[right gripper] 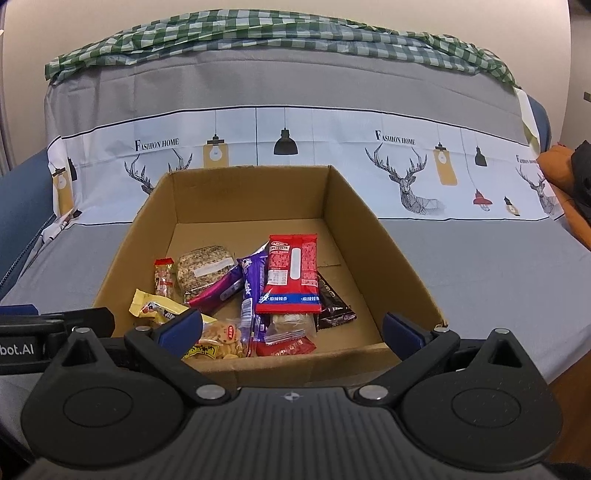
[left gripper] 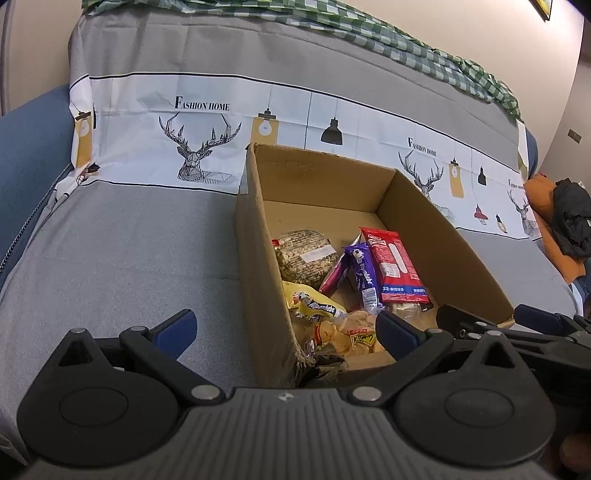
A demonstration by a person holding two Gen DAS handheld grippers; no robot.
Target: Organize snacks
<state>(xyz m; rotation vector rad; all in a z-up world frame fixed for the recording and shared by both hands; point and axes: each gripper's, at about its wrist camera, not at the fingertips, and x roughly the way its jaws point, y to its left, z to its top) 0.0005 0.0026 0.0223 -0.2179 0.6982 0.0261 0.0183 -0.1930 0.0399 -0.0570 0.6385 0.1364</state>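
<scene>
Sofa (right gripper: pixel 480 266) under grey printed cover, green checked cloth (right gripper: pixel 258 33) along the backrest top. Open cardboard box (right gripper: pixel 354 236) sits on the seat, snacks piled at its near-left end. Red packet (right gripper: pixel 291 273) on top, leaning over purple bar (right gripper: pixel 251 284) and dark brown packet (right gripper: pixel 334 302); round seed cake (right gripper: pixel 203 269) behind, yellow packet (right gripper: pixel 155 306) near the left wall. Left claw (left gripper: pixel 286 328) spread, straddling the box's near-left corner, empty. Right claw (right gripper: pixel 291 326) spread, empty, at the near wall.
</scene>
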